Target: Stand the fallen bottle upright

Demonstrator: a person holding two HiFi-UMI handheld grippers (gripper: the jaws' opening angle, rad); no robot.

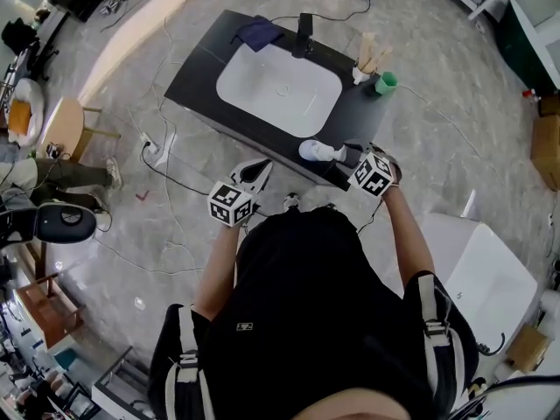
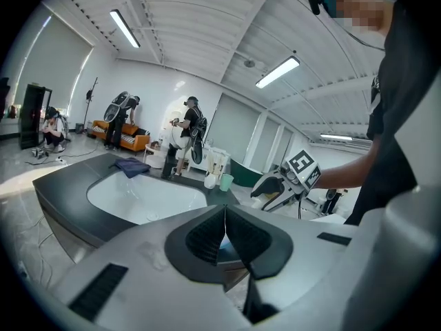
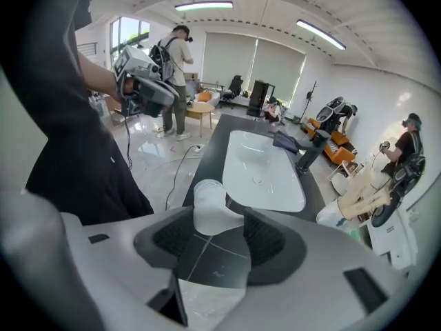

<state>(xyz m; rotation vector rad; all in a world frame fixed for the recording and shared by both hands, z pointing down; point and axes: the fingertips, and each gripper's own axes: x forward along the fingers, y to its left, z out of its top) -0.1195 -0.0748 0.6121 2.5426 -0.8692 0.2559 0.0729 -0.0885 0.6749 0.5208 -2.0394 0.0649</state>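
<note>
bottle [image 1: 317,151]: one, at the counter's [image 1: 203,66] near edge, centre-right of the head view
right gripper [image 3: 219,243]: wide, clamped on the bottle
left gripper [image 2: 224,234]: pinched together, empty
basin [image 1: 280,90]: one

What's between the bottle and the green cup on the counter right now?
Nothing: in the head view, only bare black counter separates the bottle from the green cup.

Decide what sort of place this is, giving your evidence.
Probably an open lab or recording studio, not a bathroom: a freestanding black counter with a white basin, cables trailing over the floor, and people wearing backpack rigs.
</note>
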